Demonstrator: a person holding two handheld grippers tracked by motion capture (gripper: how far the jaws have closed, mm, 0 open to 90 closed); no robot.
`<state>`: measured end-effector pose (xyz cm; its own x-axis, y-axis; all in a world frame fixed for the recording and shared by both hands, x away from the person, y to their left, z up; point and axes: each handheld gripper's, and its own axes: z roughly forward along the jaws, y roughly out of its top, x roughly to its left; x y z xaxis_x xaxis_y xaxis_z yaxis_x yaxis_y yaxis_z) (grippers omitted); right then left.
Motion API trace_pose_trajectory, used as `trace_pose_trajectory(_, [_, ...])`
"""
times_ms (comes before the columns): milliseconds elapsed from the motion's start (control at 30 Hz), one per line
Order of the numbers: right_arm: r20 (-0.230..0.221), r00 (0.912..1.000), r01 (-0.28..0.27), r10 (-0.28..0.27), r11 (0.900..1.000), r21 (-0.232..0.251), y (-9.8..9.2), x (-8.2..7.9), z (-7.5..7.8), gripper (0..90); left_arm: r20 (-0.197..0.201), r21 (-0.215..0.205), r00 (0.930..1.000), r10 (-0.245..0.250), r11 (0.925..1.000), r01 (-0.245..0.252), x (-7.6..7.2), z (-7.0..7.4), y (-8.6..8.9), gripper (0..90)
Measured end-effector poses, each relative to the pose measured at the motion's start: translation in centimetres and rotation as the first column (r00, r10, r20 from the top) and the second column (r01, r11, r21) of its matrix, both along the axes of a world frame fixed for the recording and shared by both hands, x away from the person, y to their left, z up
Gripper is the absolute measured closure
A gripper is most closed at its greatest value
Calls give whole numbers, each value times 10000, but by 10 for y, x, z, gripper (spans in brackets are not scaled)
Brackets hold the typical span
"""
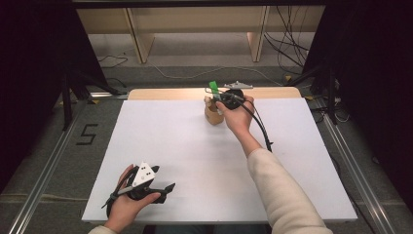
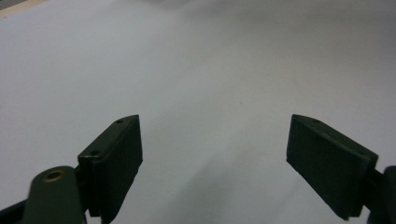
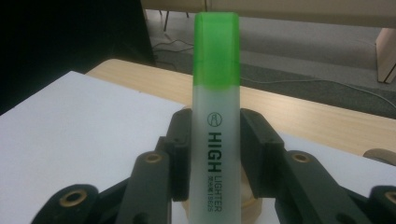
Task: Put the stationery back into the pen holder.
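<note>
A green-capped highlighter (image 3: 215, 116) stands upright between the two black jaws of my right gripper (image 3: 215, 154), which is shut on its pale barrel. From above, the highlighter (image 1: 213, 87) sticks up over a small wooden holder (image 1: 213, 116) at the far middle of the table, with my right gripper (image 1: 223, 100) right above it. Part of the wooden holder (image 3: 252, 205) shows behind the jaws. My left gripper (image 1: 168, 189) rests near the table's front left, open, its pads (image 2: 114, 163) wide apart over bare white surface.
The white tabletop (image 1: 170, 146) has a wooden strip (image 1: 160, 93) along its far edge. A black cable (image 1: 260, 127) trails from the right gripper across the table. Beyond the table lie floor cables (image 1: 287, 53) and wooden furniture legs (image 1: 139, 39).
</note>
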<state>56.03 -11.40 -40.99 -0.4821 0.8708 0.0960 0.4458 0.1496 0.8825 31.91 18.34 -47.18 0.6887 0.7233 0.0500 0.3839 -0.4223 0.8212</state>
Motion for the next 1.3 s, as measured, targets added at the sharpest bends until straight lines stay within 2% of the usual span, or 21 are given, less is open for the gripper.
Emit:
trace_pose_trajectory(500, [27,9999,148,-148,9998,109,5,7,-2,665,-2,-34,10000,1,10000,-1,0,0,0,184])
trace_pose_trajectory(1300, [114,9996,271,-271,9996,21,7,17,1,665,-7,-67,10000,-8,10000,8,0,0,-1,184])
